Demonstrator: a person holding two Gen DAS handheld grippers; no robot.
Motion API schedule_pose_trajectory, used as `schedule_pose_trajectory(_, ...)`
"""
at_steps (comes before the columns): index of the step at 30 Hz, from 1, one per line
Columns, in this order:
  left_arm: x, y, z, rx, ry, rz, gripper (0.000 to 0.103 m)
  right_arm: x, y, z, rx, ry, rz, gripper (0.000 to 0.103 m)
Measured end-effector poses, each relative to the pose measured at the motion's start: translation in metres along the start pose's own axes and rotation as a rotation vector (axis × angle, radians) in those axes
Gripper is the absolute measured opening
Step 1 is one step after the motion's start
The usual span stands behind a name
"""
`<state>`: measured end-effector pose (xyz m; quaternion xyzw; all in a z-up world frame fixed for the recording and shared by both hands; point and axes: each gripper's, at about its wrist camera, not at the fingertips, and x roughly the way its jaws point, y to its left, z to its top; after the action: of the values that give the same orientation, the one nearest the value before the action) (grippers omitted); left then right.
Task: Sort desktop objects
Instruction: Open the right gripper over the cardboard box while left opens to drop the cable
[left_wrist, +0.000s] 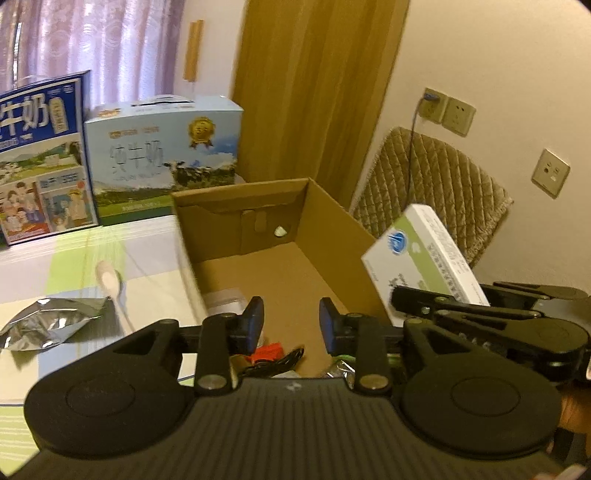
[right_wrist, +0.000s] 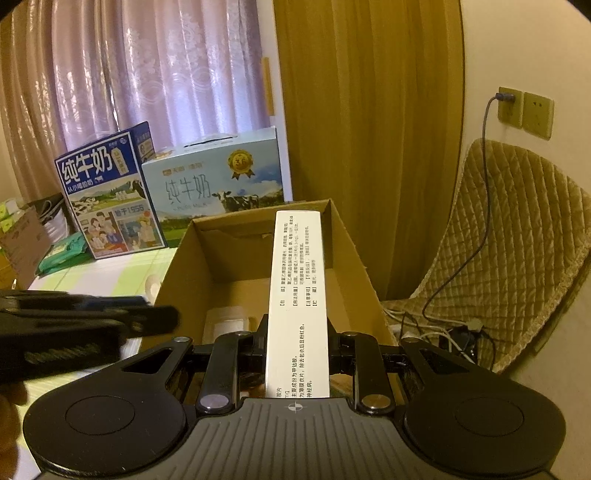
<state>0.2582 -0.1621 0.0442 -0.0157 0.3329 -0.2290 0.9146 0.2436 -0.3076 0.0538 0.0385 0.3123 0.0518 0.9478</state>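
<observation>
Over the open cardboard box we hold our right tongs clamped on a white medicine carton, its long side pointing into the box. Our left tongs hang just beside them, spread apart and holding nothing, above the box's near end. On the green-striped tabletop left of the box lie a silver foil pouch and a white spoon. Two milk cartons stand behind.
</observation>
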Motion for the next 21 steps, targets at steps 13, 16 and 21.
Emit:
schedule_pose_trajectory(13, -0.034, 0.029, -0.014, -0.038, -0.024, 0.018, 0.040, 0.011, 0.012, 0.004, 0.028, -0.026, 0.065, 0.039)
schedule_pose_trajectory(16, -0.041, 0.030, -0.020, -0.039, -0.023, 0.014, 0.047, 0.007, 0.009, 0.001, 0.052, -0.039, 0.054, 0.048)
schedule_pose_trajectory(21, -0.049, 0.033, -0.030, -0.044, -0.014, 0.025, 0.059, -0.008, 0.010, -0.006, 0.067, -0.035, 0.044, 0.058)
